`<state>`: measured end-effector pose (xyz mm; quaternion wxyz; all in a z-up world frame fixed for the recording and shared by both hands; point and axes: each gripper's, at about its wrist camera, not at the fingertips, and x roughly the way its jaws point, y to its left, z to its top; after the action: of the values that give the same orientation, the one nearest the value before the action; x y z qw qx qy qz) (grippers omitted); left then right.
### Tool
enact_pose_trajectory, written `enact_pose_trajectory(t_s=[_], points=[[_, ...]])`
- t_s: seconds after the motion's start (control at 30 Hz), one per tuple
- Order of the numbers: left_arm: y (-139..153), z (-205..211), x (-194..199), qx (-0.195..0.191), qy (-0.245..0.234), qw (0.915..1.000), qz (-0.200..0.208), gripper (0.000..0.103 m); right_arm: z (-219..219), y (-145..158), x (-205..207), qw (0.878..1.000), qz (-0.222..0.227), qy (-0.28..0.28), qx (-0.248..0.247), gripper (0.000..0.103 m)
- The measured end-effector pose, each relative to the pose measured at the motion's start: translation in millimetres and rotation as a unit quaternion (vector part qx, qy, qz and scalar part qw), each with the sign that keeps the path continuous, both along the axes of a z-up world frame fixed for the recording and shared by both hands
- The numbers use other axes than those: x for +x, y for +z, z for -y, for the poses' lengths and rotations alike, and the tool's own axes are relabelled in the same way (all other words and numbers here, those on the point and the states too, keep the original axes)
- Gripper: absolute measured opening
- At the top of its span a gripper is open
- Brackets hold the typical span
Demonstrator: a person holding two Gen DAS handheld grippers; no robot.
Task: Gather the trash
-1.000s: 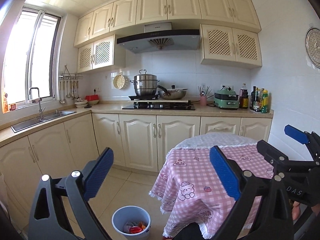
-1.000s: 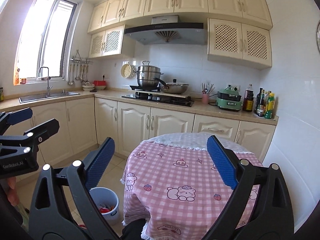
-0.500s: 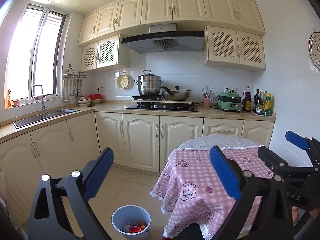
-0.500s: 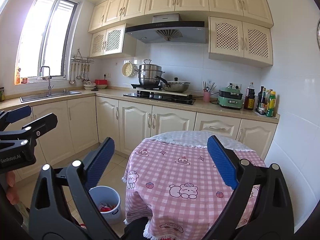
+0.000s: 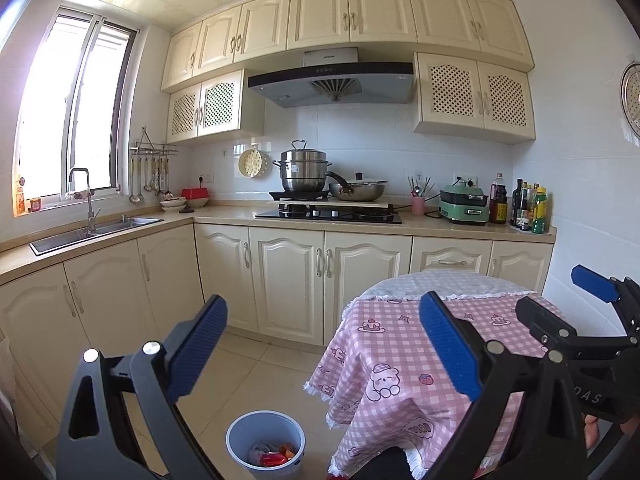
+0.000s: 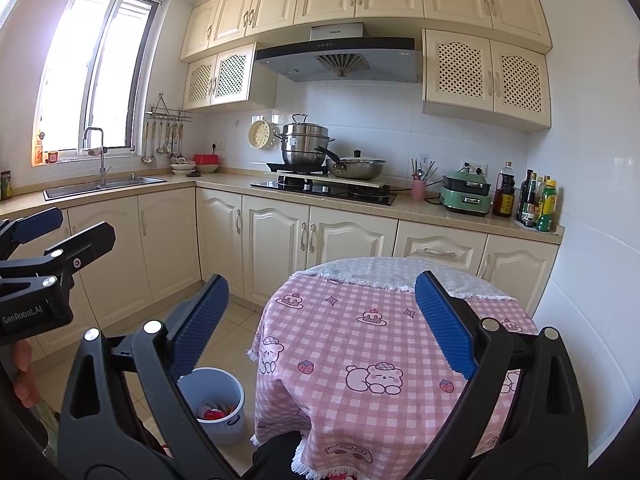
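Both grippers are raised and empty: the left gripper (image 5: pixel 322 344) and the right gripper (image 6: pixel 322 320) each have their blue pads spread wide with nothing between them. Below the left gripper, low between its pads, stands the pale blue bin (image 5: pixel 265 442) on the tiled floor, just beside the hanging edge of the pink checked cloth (image 6: pixel 360 340); red and light-coloured wrappers (image 5: pixel 274 454) lie inside it. From the right gripper the bin sits down and to the left, partly behind its left pad. The round counter under that cloth lies straight ahead of the right gripper, and its top shows no loose litter that I can make out.

Judging by this, the collecting looks far along or finished, with the trash already in the bin and neither gripper reaching for anything. If more is to be gathered, the next move calls for scanning the floor and the counter top, then lowering one gripper over the piece before closing.
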<state>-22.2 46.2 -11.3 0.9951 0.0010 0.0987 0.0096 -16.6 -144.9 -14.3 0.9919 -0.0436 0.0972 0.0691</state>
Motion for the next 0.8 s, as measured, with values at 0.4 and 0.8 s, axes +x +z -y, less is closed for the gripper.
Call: enact_pose_trajectory(t_s=[0.4, 0.8], points=[[-3.1, 2.6, 2.7, 0.001, 0.000, 1.0000, -0.002, 0.095, -1.1, -3.5, 2.2, 1.000, -0.007, 0.004, 0.001, 0.093], [-4.0, 4.3, 2.2, 0.002, 0.001, 1.0000, -0.002, 0.095, -1.6, -3.9, 2.0, 1.000, -0.008, 0.004, 0.001, 0.093]])
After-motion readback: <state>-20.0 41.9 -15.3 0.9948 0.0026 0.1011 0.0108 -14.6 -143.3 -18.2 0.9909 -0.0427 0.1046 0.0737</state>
